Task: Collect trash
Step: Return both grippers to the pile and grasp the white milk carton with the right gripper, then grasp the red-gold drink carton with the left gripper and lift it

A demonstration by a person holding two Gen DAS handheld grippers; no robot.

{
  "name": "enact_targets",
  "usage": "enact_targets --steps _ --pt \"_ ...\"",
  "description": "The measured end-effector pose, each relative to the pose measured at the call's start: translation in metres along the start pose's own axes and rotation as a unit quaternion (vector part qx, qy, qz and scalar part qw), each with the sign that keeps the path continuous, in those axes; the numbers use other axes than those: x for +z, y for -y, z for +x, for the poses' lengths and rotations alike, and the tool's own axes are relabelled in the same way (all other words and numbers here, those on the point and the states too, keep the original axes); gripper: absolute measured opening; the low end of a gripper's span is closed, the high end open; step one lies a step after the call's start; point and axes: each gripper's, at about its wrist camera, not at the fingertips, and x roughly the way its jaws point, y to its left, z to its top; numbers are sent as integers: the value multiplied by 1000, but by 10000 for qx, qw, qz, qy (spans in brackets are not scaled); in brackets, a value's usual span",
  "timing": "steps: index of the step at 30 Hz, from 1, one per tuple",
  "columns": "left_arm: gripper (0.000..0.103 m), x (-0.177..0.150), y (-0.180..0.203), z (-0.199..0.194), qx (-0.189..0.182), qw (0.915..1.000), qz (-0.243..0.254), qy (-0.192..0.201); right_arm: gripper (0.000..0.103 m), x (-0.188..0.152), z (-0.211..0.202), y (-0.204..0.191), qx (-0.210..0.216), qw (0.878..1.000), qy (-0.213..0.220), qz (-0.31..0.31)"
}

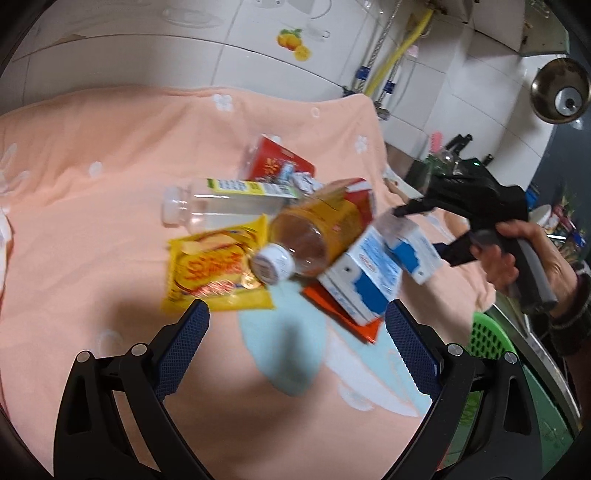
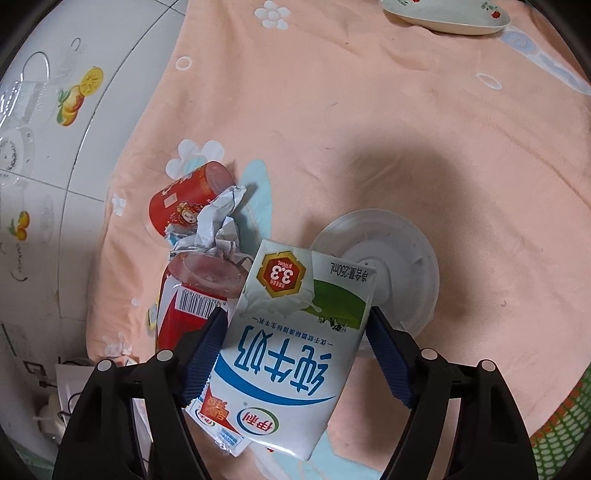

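A heap of trash lies on the peach cloth (image 1: 110, 206): a yellow snack packet (image 1: 214, 273), a clear bottle (image 1: 221, 206), an amber bottle (image 1: 314, 236) with a white cap, a blue-and-white milk carton (image 1: 362, 280) and a red can (image 1: 273, 158). My left gripper (image 1: 299, 332) stands open just in front of the heap, with nothing between its fingers. My right gripper (image 2: 295, 325) is shut on a second milk carton (image 2: 295, 350), both pads against its sides. In the left wrist view a hand holds that right gripper (image 1: 421, 236) at the heap's right edge.
Beside the held carton lie two red cans (image 2: 192, 199), crumpled paper (image 2: 218, 229) and a white plastic lid (image 2: 406, 266). A flowered plate (image 2: 443, 18) sits at the far edge. A green mesh basket (image 1: 487, 336) stands off the cloth's right side. A tiled wall (image 1: 184, 44) runs behind.
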Motion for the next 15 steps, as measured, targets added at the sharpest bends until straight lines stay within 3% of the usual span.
enact_targets --steps 5,15 --pt "94 6 -4 6 158 9997 185 -47 73 -5 -5 -2 98 9997 36 -210" --pt "93 36 9 20 10 9983 572 -58 72 -24 -17 -5 0 9956 229 -909"
